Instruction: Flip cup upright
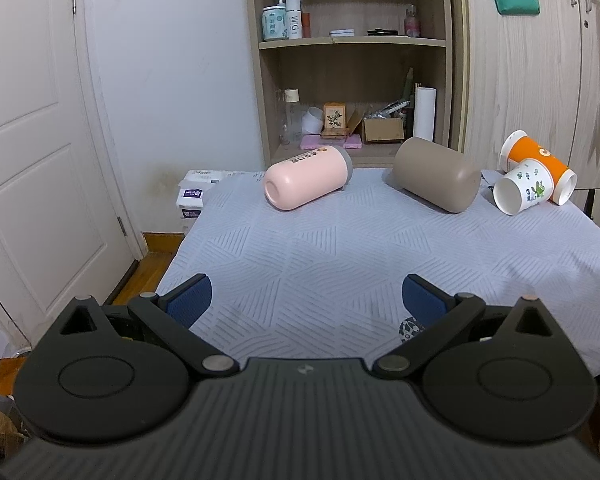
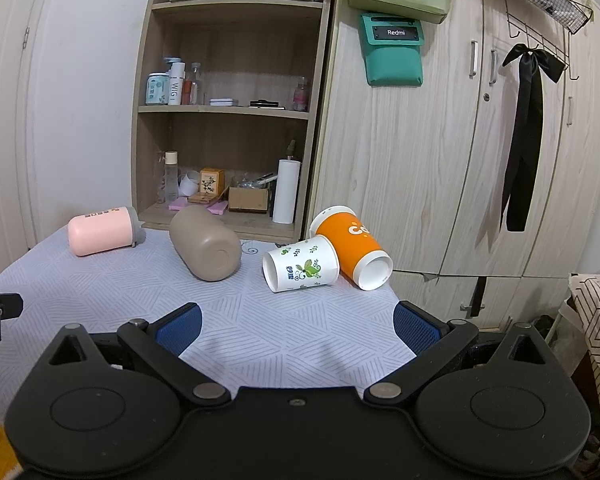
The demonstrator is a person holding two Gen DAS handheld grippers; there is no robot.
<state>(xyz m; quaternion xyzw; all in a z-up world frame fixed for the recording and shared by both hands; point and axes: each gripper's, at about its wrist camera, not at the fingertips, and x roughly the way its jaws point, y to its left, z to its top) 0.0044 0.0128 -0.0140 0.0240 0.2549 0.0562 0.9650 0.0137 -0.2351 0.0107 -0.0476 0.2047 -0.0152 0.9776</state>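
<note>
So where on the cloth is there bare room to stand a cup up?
The near half of the tablecloth is bare, between the open right gripper and the row of tipped cups. The far right is crowded: white floral cup touches the orange cup, beside the brown cup.

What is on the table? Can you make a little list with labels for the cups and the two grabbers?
table: grey patterned cloth
pink cup: on its side, far left
tan cup: on its side, base toward right camera
white cup: on its side, touching the orange cup
orange cup: on its side, far right
upright cups: none
left gripper: open, holding nothing
right gripper: open, holding nothing
</note>
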